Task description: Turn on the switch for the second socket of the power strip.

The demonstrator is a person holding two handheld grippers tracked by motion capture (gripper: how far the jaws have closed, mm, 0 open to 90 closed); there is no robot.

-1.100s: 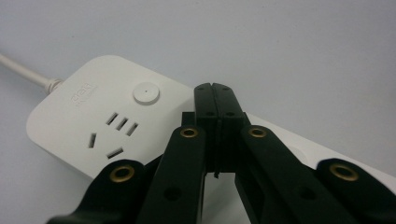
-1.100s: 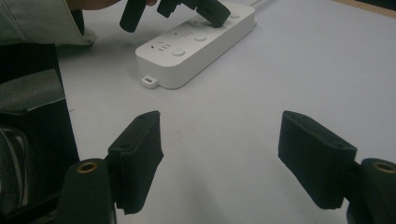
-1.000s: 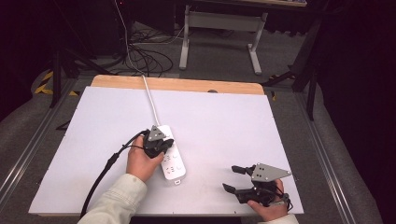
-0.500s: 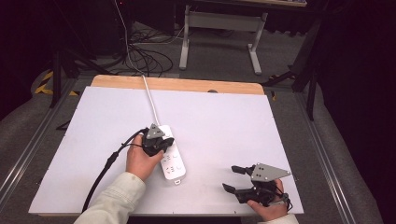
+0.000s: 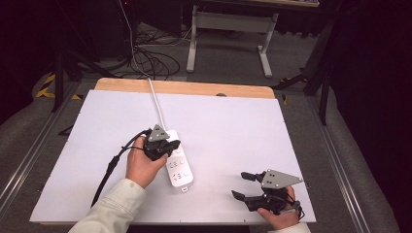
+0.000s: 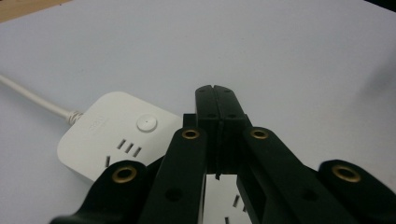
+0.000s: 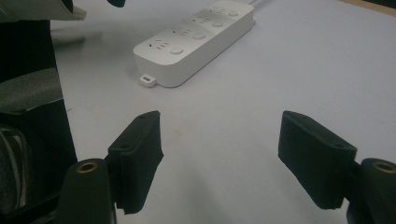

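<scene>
Held in the person's left hand (image 5: 142, 166), the left gripper (image 5: 167, 145) sits over the upper half of the white power strip (image 5: 178, 167) in the high view, its grey plate on top and its black cable trailing back past the sleeve. That strip lies a little left of the middle of the white table (image 5: 233, 126), long axis running away from the person, with its white cord (image 5: 156, 102) leading off over the far wooden edge. Near the front right corner, the right gripper (image 5: 240, 186) is held low in the right hand (image 5: 277, 216), well apart from the strip, its two jaws spread with bare table between them. From the left gripper view, the black jaws are pressed together with nothing between them, tips hanging just above the strip's end (image 6: 116, 135), where a round button (image 6: 146, 123) and socket slots show and the cord enters. From the right gripper view, the jaws stand wide apart over bare tabletop, and the power strip (image 7: 196, 39) lies farther off, slanting up to the right.
</scene>
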